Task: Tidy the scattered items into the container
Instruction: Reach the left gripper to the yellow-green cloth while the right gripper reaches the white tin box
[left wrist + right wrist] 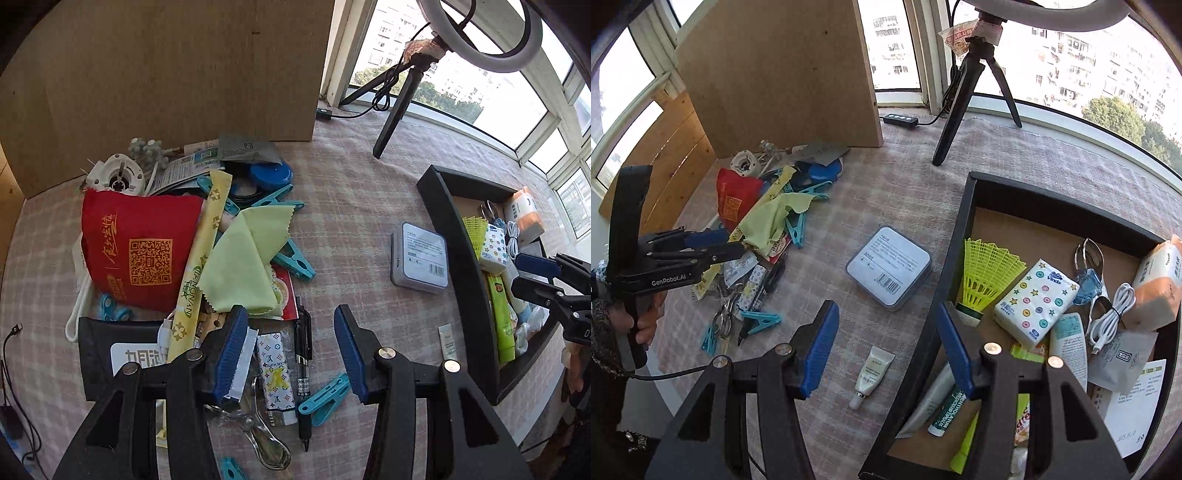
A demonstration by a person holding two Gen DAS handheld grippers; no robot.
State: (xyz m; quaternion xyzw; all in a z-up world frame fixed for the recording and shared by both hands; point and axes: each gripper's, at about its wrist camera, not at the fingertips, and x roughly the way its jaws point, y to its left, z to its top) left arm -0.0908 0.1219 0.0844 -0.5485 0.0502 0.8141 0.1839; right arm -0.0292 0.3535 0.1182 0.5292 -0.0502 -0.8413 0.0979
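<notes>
A heap of scattered items lies on the checked cloth: a red pouch (136, 247), a yellow-green cloth (247, 262), teal clothespins (325, 395), a black pen (303, 365) and a patterned pack (276, 373). My left gripper (290, 354) hovers open above the pen and pack, its pads touching nothing. It shows from the side as the left gripper (727, 243). A grey tin (889, 266) and a small white tube (872, 373) lie apart. My right gripper (886, 350) stands open over the tube, beside the black container (960, 229). The container holds a yellow shuttlecock (986, 269), a tissue pack (1034, 302), a cable and tubes.
A cardboard board (783, 74) stands behind the heap. A ring-light tripod (964, 92) and a power strip (900, 119) sit by the window. A person's hand (646, 325) grips the left tool near the table's left edge. Bare cloth shows between heap and container.
</notes>
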